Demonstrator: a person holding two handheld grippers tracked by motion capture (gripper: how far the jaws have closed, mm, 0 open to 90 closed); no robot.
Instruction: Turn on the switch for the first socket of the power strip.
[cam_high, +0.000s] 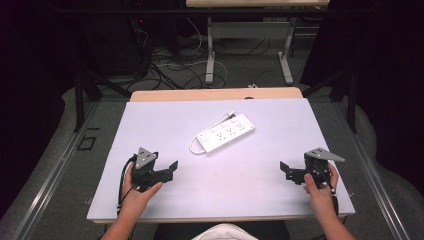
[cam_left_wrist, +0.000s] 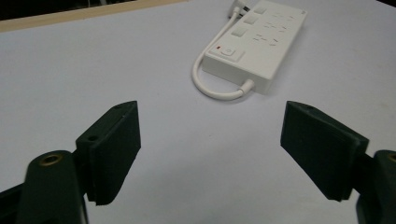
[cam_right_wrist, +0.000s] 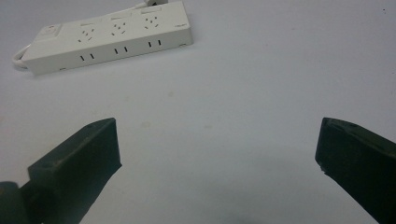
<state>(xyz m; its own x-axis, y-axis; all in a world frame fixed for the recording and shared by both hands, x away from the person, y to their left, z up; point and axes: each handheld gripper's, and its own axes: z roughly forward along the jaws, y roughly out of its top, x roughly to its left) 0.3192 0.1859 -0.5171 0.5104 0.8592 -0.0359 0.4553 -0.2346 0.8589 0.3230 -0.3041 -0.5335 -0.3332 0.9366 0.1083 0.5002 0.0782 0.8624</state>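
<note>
Still apart from the power strip

Centrally on the white table, slightly above the middle of the high view, a white power strip is laid at a slant, its short cord looped at the switch end. The left gripper is held at lower left and the right gripper at lower right, both well apart from the strip and aimed inward, probably so it can be approached from either end. Both pairs of jaws are kept spread, with nothing between them, presumably in readiness for a grasp.
</note>
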